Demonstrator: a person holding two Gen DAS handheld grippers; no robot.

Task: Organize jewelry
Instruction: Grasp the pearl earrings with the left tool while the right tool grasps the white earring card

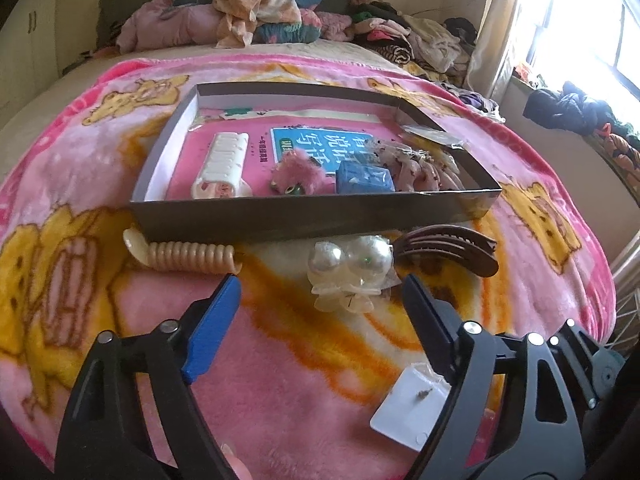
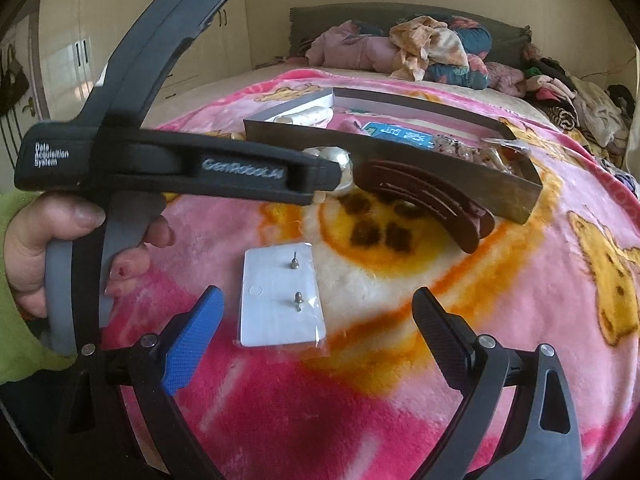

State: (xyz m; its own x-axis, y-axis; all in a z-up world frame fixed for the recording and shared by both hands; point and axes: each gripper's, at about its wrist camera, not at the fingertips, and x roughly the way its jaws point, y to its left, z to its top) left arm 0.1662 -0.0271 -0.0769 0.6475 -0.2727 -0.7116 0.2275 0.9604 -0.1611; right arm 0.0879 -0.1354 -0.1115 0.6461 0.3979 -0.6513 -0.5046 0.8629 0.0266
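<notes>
While both of my grippers hang wide open with nothing in them, most of the jewelry on the blanket has yet to go into the tray. Reading the left wrist view from its left edge: the beige coil lies just in front of the tray's near wall, long axis running left to right across the frame, hooked end at the left. At lower centre, the left gripper points at the pearl piece, which sits just beside the brown comb; the comb's long axis also runs left to right, curving down toward the right. My worry is that closing on the pearls would snag the comb's teeth or shove both under the tray wall, since the plush blanket gives and the pearls look round and slippery. At lower right, the earring card lies partly under my black finger. In the right wrist view the right gripper straddles that card, its long axis running from bottom to top of frame, studs uppermost. Flat in thin plastic, it could slide or fold rather than lift.
</notes>
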